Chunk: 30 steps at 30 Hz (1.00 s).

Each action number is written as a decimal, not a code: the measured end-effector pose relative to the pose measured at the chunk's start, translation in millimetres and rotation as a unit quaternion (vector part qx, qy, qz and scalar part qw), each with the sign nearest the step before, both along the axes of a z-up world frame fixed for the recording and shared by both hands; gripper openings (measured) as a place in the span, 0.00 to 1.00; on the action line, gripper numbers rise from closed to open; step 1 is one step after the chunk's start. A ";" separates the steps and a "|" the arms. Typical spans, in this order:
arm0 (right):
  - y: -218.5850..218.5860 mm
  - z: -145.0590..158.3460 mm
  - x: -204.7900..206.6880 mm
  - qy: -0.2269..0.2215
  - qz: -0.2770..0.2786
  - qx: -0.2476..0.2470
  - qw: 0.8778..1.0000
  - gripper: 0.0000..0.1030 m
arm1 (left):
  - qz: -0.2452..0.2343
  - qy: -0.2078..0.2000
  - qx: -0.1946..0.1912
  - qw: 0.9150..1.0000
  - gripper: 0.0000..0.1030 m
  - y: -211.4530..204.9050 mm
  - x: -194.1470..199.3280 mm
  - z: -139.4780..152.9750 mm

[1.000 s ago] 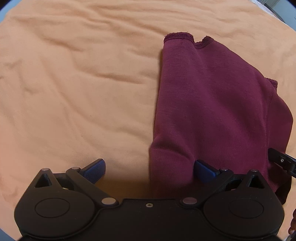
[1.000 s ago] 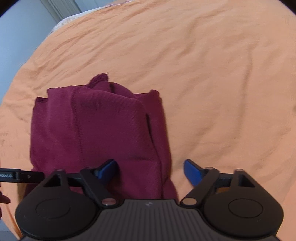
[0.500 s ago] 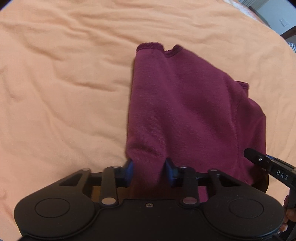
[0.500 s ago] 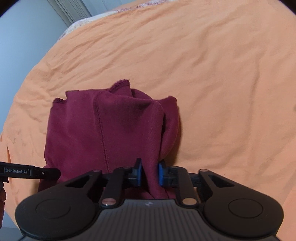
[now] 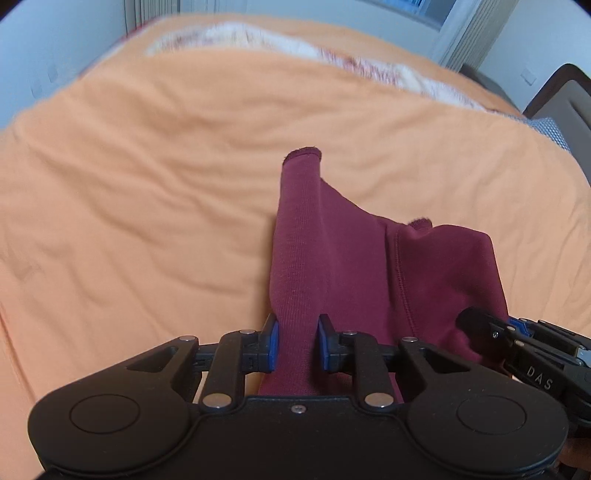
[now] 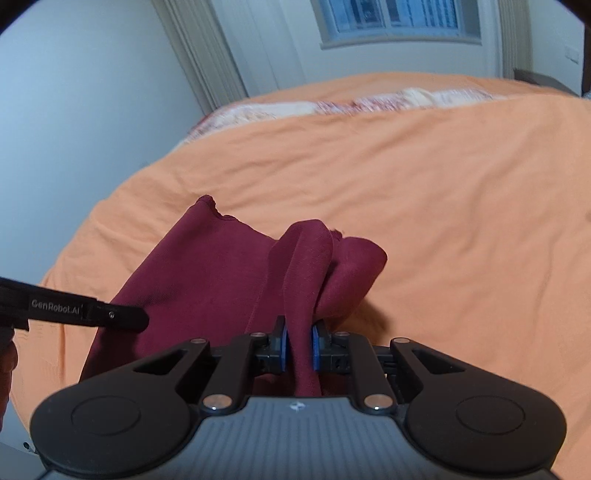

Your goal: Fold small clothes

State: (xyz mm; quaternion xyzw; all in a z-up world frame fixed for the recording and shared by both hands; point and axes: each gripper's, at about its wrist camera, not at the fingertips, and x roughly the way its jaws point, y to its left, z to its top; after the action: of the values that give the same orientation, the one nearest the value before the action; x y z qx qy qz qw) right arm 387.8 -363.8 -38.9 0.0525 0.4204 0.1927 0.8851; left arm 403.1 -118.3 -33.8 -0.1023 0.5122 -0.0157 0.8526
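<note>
A small maroon knit garment (image 5: 332, 258) is held up at its near edge over an orange bedsheet (image 5: 147, 221); its far end still touches the sheet. My left gripper (image 5: 297, 343) is shut on the garment's left near corner, cloth pinched between the blue pads. My right gripper (image 6: 298, 345) is shut on the right near corner of the maroon garment (image 6: 221, 273), which bunches into a fold ahead of the pads. Each gripper shows at the edge of the other's view: the right gripper (image 5: 517, 332) and the left gripper's finger (image 6: 110, 315).
The orange sheet (image 6: 443, 221) covers a wide bed. A pale patterned blanket (image 5: 258, 40) lies along the far edge. Beyond it stand a white wall, curtains and a window (image 6: 388, 18). A dark headboard (image 5: 561, 92) is at the far right.
Both grippers closed on the garment's near corners, then lifted and tilted up, so the room beyond the bed came into view. The garment's near edge rose off the sheet.
</note>
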 end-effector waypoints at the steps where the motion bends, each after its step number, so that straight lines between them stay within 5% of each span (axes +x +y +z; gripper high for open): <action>1: 4.7 3.4 1.9 -0.008 0.005 0.003 1.000 0.14 | 0.003 -0.007 0.006 1.000 0.21 3.3 0.8 3.9; 8: 47.4 -12.2 30.2 0.001 0.008 0.007 1.000 0.14 | 0.038 -0.002 0.019 0.999 0.22 39.3 7.7 -0.6; 18: 62.8 -40.4 32.3 0.037 -0.025 -0.069 0.997 0.20 | 0.014 0.033 0.034 0.999 0.25 50.2 18.6 -46.6; 25: 57.1 -33.2 18.2 0.036 -0.053 -0.102 0.993 0.50 | 0.012 0.043 0.048 0.998 0.38 58.6 15.1 -48.9; 30: 44.3 -15.5 -11.4 0.012 -0.062 -0.097 0.993 0.77 | 0.025 0.019 0.054 0.998 0.62 59.3 -13.1 -27.5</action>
State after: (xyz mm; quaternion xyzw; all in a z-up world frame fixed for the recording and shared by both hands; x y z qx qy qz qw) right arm 376.4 -319.5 -54.4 -0.0050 0.4432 0.0950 0.8914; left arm 390.0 -59.0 -61.3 -0.0696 0.5253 0.0350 0.8473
